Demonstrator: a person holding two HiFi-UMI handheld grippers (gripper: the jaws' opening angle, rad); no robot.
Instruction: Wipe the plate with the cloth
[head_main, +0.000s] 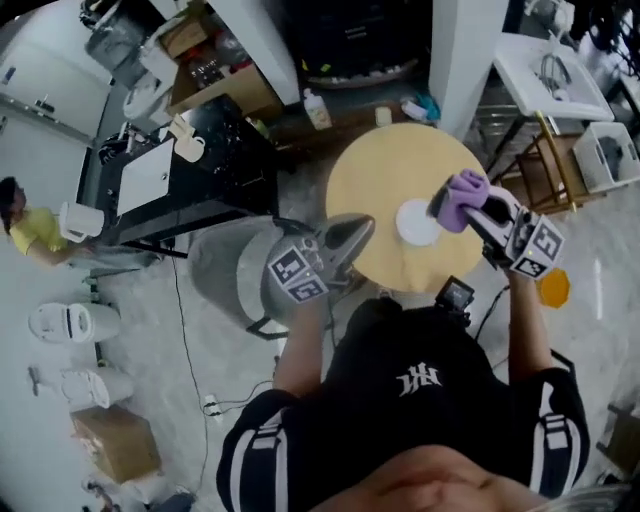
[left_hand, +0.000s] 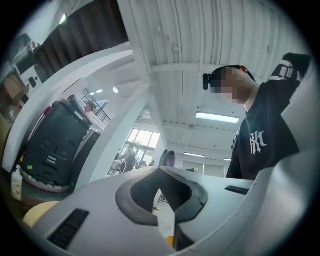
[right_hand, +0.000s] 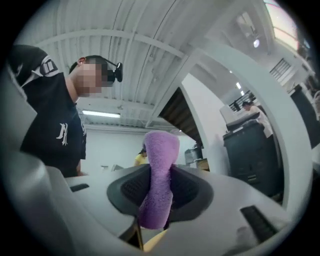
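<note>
A small white plate (head_main: 413, 224) lies on the round wooden table (head_main: 375, 165), near its front edge. My right gripper (head_main: 447, 207) is raised above the plate's right side, shut on a bunched purple cloth (head_main: 462, 197). In the right gripper view the cloth (right_hand: 159, 170) stands upright, pinched between the dark pads of that gripper (right_hand: 157, 192), which points about level. My left gripper (head_main: 360, 230) hovers over the table's left front edge, jaws shut and empty. The left gripper view shows its jaws (left_hand: 166, 170) together with nothing between them, aimed out into the room.
A grey round bin (head_main: 228, 265) stands under my left arm. A black cabinet (head_main: 190, 175) is at the left, and a white stand (head_main: 548, 75) and wire rack at the upper right. An orange object (head_main: 552, 288) lies on the floor. A person in yellow (head_main: 32, 235) is far left.
</note>
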